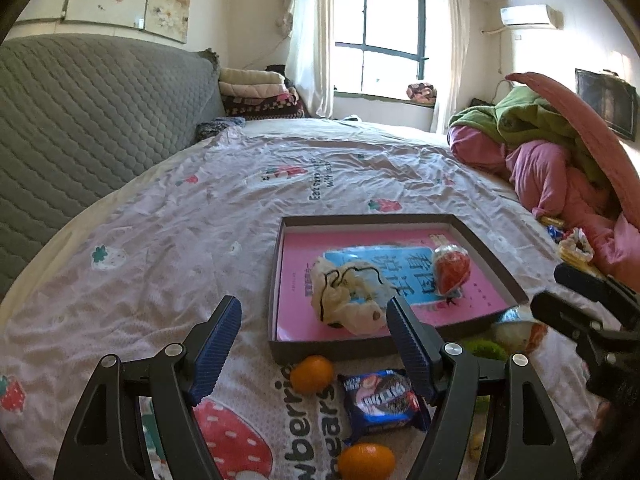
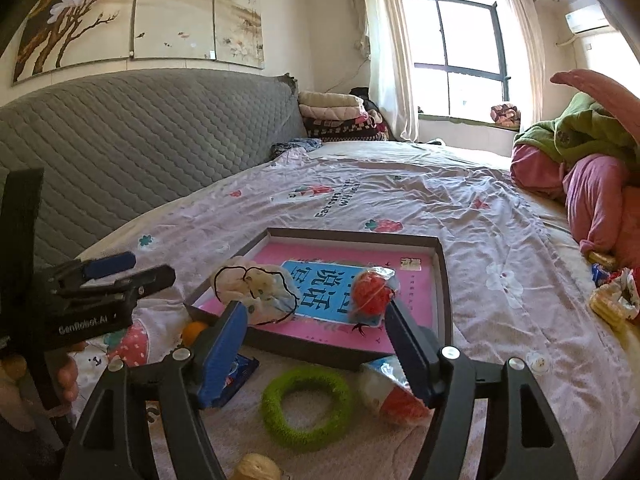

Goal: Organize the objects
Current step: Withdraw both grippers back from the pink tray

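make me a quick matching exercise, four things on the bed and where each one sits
Things:
1. pink book
2. green ring
3. cookie packet
4. folded blankets

Places:
A. stacked at the headboard's far end
B. between two oranges
C. flat inside the tray
D. on the sheet in front of the tray

Pairs: 1-C, 2-D, 3-B, 4-A

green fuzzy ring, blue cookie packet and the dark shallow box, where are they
green fuzzy ring (image 2: 276,420), right wrist view, on its left band
blue cookie packet (image 1: 380,404), left wrist view, on the printed front
dark shallow box (image 1: 332,348), left wrist view, on its near wall
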Tool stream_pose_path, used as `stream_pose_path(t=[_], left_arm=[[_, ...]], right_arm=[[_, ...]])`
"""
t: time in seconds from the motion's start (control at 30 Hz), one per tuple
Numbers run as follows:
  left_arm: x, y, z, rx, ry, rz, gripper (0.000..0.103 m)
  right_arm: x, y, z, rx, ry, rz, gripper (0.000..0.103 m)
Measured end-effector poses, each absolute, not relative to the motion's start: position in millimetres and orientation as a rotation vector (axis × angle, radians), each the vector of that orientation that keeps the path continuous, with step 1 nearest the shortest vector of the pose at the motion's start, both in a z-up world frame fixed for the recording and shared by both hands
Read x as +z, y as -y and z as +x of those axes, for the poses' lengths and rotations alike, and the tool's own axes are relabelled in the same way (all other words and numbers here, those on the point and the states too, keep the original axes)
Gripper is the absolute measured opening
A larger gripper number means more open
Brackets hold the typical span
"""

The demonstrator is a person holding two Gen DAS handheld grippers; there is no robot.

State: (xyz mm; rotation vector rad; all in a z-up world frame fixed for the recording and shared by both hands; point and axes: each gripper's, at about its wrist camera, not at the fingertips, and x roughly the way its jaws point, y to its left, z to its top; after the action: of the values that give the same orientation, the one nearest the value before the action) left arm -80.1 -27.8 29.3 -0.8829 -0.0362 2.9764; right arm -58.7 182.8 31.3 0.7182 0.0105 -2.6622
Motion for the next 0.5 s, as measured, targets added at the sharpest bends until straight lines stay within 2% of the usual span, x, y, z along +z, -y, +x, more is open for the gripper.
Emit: stream_pose_path(t=[0.5], left_arm=[[20,21,-42,2.965,0.036,-0.915,0.076]], right_arm=[[30,-187,-23,-2.668,0.052,0.759,0.071]])
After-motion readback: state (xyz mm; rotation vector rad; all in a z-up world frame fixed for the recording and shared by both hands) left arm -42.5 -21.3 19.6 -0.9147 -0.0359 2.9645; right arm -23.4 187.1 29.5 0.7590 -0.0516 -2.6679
